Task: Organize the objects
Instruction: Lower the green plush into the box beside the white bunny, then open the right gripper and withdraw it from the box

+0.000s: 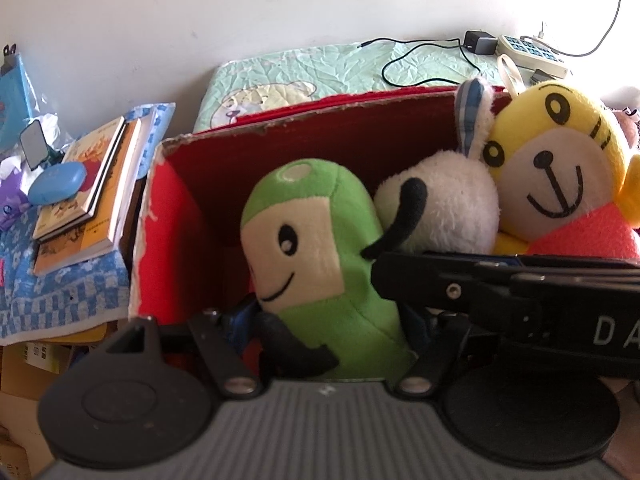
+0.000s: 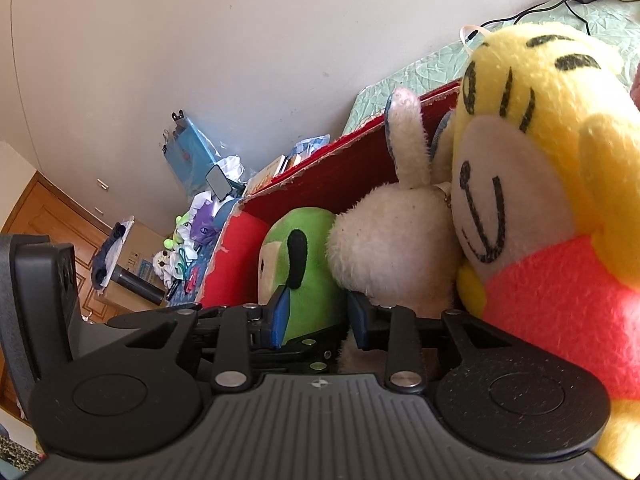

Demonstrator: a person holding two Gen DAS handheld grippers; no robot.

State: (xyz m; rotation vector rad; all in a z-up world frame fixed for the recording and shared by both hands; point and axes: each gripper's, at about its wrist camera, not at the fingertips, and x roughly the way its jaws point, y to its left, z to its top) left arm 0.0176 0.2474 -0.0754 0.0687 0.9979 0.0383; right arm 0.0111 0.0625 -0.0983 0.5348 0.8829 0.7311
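A green plush toy [image 1: 316, 248] stands upright in a red cardboard box [image 1: 280, 152], left of a white rabbit plush [image 1: 448, 208] and a yellow tiger plush [image 1: 560, 160]. My left gripper [image 1: 328, 320] has a finger on each side of the green toy's lower body and is shut on it. My right gripper [image 1: 378, 276] comes in from the right, with its tip at the toy's side. In the right wrist view its blue pads [image 2: 282, 316] sit partly closed on the green toy [image 2: 316, 264]. The rabbit [image 2: 392, 240] and the tiger [image 2: 540, 140] press in from the right.
A stack of books [image 1: 92, 192] and a blue case [image 1: 58, 184] lie on a blue checked cloth left of the box. Behind the box, a green quilt [image 1: 320, 68] carries a charger [image 1: 478, 42] and a power strip [image 1: 532, 54]. A white wall stands behind.
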